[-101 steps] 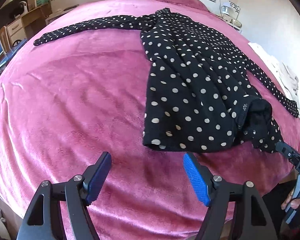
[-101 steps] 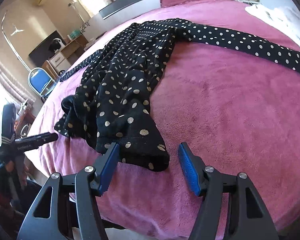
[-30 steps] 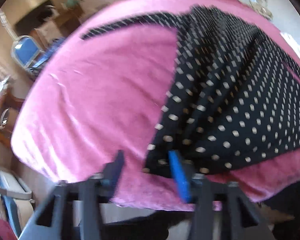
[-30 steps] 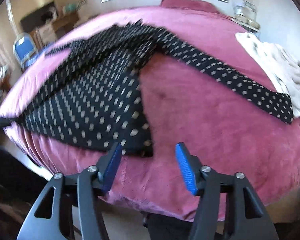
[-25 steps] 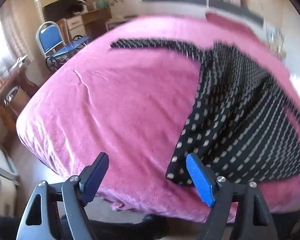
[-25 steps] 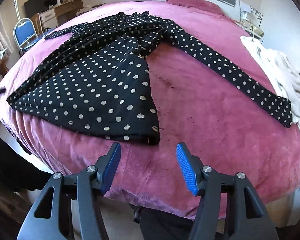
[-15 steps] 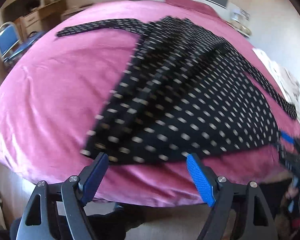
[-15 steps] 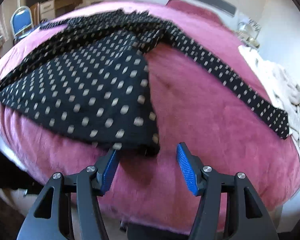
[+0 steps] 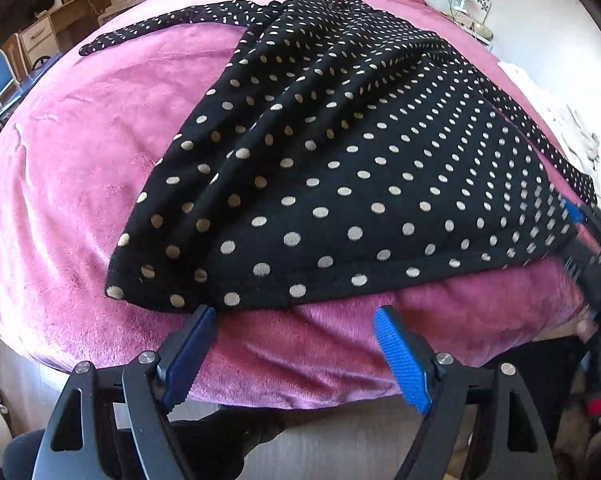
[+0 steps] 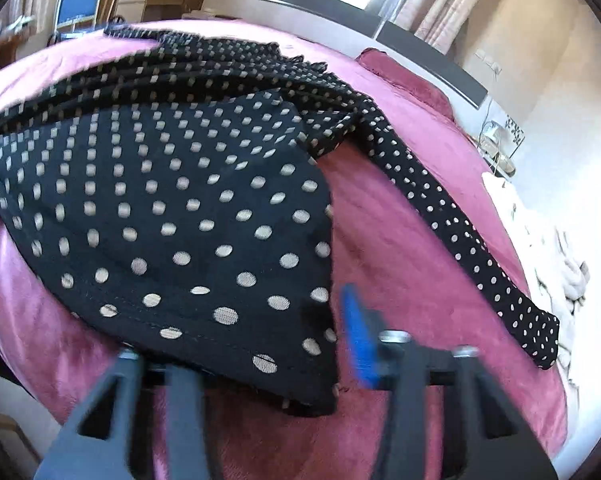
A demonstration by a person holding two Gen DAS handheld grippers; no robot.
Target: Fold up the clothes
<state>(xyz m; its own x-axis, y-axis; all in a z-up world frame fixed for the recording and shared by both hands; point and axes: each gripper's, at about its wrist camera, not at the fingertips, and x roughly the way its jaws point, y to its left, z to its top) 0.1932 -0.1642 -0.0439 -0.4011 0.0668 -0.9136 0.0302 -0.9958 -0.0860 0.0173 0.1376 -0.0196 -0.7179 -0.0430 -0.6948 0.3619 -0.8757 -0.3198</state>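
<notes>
A black dress with cream polka dots point(image 9: 340, 160) lies spread on a pink bed, hem toward me. My left gripper point(image 9: 296, 344) is open, its blue pads just in front of the hem's left corner, not touching it. In the right wrist view the dress point(image 10: 172, 208) fills the left half, one long sleeve point(image 10: 452, 224) stretching right. My right gripper point(image 10: 284, 344) is at the hem's right corner; the fabric covers its left finger, and the right pad point(image 10: 358, 340) stands beside the corner. The view is blurred. The right gripper also shows in the left wrist view point(image 9: 580, 240).
The pink blanket point(image 9: 72, 152) covers the whole bed. A white garment pile point(image 10: 548, 248) lies at the bed's right side. A blue chair point(image 10: 76, 4) and wooden drawers point(image 9: 40, 32) stand beyond the left side. A pillow point(image 10: 404, 76) lies at the headboard.
The dress hem has been pulled wide and flat. Both grippers let go, then moved in; the right one is now over the hem's right corner, the left one near the left corner.
</notes>
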